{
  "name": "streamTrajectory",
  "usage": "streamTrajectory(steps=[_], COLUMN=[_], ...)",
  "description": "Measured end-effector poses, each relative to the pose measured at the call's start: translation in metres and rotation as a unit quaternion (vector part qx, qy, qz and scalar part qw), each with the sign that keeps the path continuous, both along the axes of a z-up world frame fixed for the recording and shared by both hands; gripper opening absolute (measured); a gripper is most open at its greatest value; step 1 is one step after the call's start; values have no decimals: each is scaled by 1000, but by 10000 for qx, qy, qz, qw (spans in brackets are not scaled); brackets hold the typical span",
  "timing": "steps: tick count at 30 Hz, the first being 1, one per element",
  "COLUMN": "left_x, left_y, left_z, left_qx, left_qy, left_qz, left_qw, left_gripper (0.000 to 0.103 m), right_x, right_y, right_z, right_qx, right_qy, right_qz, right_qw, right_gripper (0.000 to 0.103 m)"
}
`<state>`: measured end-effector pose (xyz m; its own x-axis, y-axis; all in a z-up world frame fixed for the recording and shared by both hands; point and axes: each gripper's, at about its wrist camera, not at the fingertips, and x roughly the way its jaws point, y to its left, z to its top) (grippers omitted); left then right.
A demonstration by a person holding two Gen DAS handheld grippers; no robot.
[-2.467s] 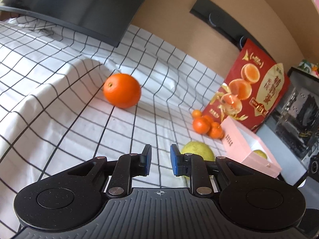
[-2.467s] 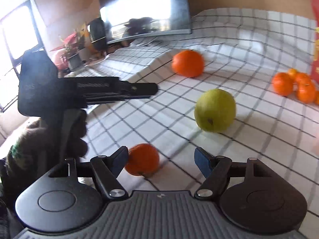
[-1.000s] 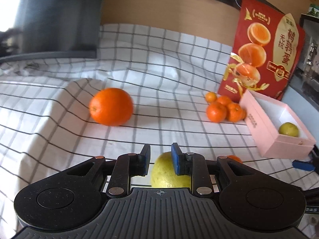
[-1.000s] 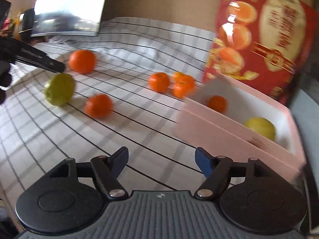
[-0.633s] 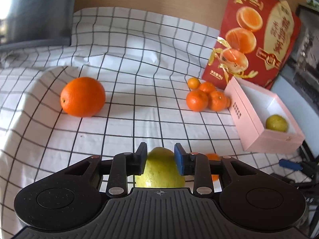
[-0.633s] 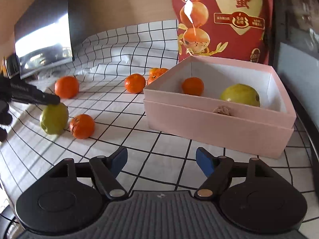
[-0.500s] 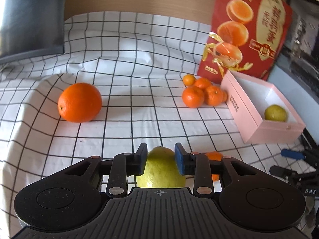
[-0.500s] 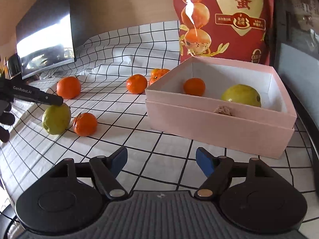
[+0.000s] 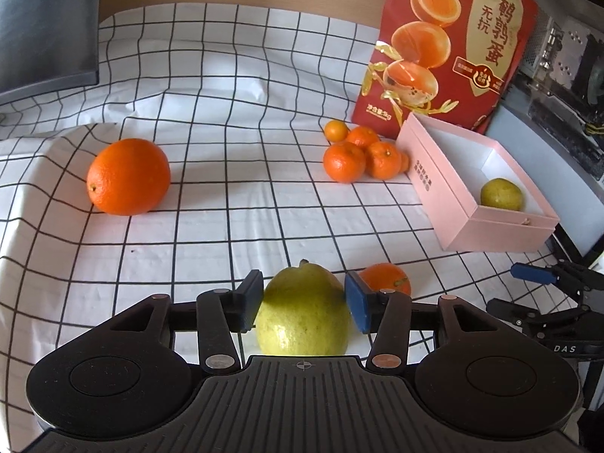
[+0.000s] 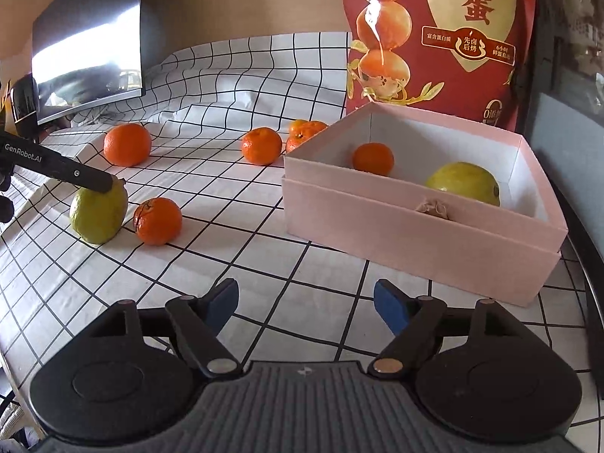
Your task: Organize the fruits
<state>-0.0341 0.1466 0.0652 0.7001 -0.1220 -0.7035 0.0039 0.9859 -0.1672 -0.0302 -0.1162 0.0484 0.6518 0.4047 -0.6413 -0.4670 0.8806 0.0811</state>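
Left wrist view: jaws just opening around green pear (image 9: 302,313), not pinching; could bump small tangerine (image 9: 385,277), rolling away.

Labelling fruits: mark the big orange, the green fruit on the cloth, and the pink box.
big orange (image 9: 128,176), left wrist view, front skin
green fruit (image 9: 302,313), left wrist view, front skin
pink box (image 10: 411,219), right wrist view, front wall

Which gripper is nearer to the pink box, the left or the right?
Right. The right gripper is open over the cloth just in front of the pink box. The left gripper is farther away, its jaws just opened around the green fruit.
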Motion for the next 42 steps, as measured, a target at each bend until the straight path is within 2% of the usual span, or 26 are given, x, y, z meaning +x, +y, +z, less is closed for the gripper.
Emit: streamTrajectory(steps=[3,5,8,12,14,22,26,28,31,35,36,38,40,42], left_x=[-1,-2,-1,8,11,1,-10,-18,-33,-53,-56,-58,-57,-57], left_y=[-3,-6,-9,-11,-11,-7,-2,2,11,30,36,49,55,53], left_z=[0,-3,-9,-23,-30,-37,-41,-41,-43,-48,-50,-53,-54,-54], left_qx=[191,275,128,-174,-332,-481,-681,-764,-746,-564,-589,-914,-1077,-1040], left_qy=[-91,-120,9,382,426,-24,-267,-364,-669,-1223,-1284,-1236,-1221,-1246], left_qz=[-121,-254,-372,-361,-355,-267,-211,-55,207,835,1033,1358,1442,1475], left_qw=[9997,9992,9992,9985,9979,9985,9971,9964,9947,9874,9846,9787,9761,9756], left_gripper=[54,59,64,66,67,65,65,65,65,65,65,65,65,65], right_x=[0,-1,0,0,0,6,9,9,12,14,14,14,11,7], right_y=[1,0,0,0,0,2,6,10,16,17,17,18,20,28], right_z=[0,0,0,0,0,-3,-5,-6,-8,-6,-6,-6,-6,-5], right_qx=[-8,-1,2,-10,-10,-101,-147,-280,-459,-548,-565,-568,-558,-522], right_qy=[5,10,15,34,42,213,321,319,408,504,531,539,502,525], right_qz=[5,-2,-6,-7,-13,-15,80,149,121,187,176,143,131,402], right_qw=[10000,10000,10000,10000,10000,9997,9993,9990,9980,9970,9968,9968,9971,9964], right_gripper=[80,80,80,80,80,81,90,93,103,103,103,103,103,103])
